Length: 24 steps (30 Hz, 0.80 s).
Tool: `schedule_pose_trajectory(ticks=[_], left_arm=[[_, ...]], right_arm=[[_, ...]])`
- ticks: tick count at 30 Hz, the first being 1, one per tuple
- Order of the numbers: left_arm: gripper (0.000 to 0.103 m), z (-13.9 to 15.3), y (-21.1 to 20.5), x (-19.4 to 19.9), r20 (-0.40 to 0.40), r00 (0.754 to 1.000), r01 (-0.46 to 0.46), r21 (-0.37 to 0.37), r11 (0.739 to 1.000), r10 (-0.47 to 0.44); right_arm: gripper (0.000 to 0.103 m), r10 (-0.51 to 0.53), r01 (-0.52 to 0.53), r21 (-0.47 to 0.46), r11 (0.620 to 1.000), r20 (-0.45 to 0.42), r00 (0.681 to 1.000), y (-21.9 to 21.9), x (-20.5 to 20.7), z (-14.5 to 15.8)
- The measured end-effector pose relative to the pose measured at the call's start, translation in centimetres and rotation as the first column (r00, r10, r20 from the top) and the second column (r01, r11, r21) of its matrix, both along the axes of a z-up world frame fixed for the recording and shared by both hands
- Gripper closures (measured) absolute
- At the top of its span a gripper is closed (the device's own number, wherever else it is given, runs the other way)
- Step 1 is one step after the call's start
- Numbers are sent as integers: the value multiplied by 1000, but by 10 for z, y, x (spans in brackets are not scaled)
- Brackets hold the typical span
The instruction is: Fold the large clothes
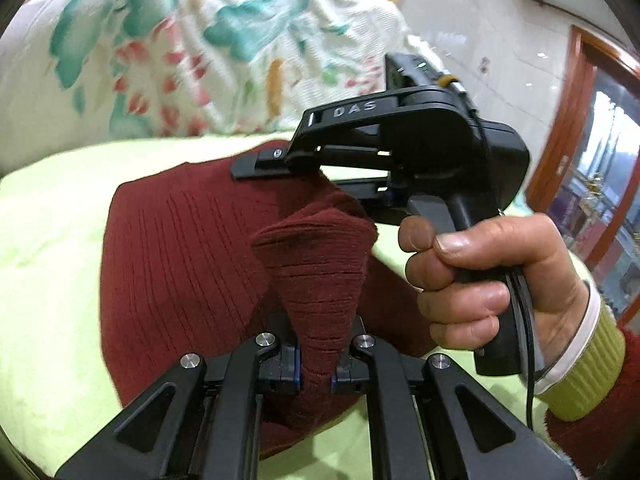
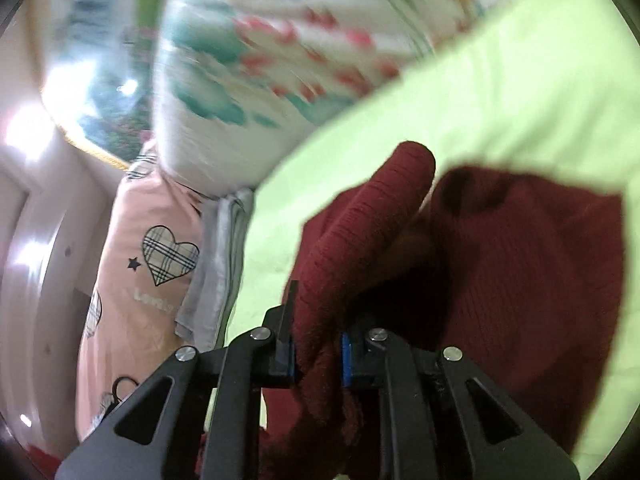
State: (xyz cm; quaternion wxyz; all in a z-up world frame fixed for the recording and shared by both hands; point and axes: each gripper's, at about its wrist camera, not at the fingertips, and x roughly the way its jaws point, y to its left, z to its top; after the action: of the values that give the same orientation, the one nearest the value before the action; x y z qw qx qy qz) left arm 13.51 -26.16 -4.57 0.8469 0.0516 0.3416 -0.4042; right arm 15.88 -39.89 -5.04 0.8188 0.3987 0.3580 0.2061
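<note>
Dark-red ribbed sweater point(image 1: 180, 248) spread flat on a lime-green bed point(image 1: 52, 216), floral quilt point(image 1: 192, 40) behind. In the left wrist view: left gripper point(image 1: 316, 364) at bottom centre, fingers point(image 1: 289, 364) pinched on a raised fold of the knit. Further right: right gripper point(image 1: 280, 168), clamped on the same fold's upper edge, held by the right hand point(image 1: 492, 280). In the right wrist view: pink heart-print cloth point(image 2: 132, 280) at left, then fingers point(image 2: 346, 360) narrow around bunched sweater point(image 2: 520, 280), flat part lying at right.

Floral quilt point(image 1: 168, 52) behind lime-green sheet point(image 1: 52, 240); pink heart-print fabric point(image 2: 136, 280) beside it.
</note>
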Motion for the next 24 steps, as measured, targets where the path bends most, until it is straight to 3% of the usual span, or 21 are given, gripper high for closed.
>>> schedule_pose_trajectory(ticks=[3,6,10,16,20,23,24], left_arm=[[95,-3,-25,-4,-29,998,49,-15,999,-50],[95,-30,-50,-3,-90,993,82,18,996,-80],[95,-59,-66,-2,-123,988,101,88,991,-89],[91,-58,-62,1,-146,985,109,96,989,-95],[73,-48,-50,-4,-173,980,112,89,990,-95],[45,-32,-23,-15,-192,976,113,51,992,-101],[40,-27,-14,-19,-196,976,109,35,993,-100]], right_arm=[[87,-42,46,-95,994,46,998,-23,-22,16],[87,-105,97,-172,980,-43,994,-46,-30,-7],[87,-135,112,-174,978,-130,982,-61,-35,-49],[86,-137,117,-168,979,-113,984,-59,-33,-50],[82,-146,124,-181,976,-114,983,-55,-35,-47],[68,-170,143,-203,969,-124,978,-55,-44,-40],[62,-176,149,-209,967,-113,978,-56,-48,-36]])
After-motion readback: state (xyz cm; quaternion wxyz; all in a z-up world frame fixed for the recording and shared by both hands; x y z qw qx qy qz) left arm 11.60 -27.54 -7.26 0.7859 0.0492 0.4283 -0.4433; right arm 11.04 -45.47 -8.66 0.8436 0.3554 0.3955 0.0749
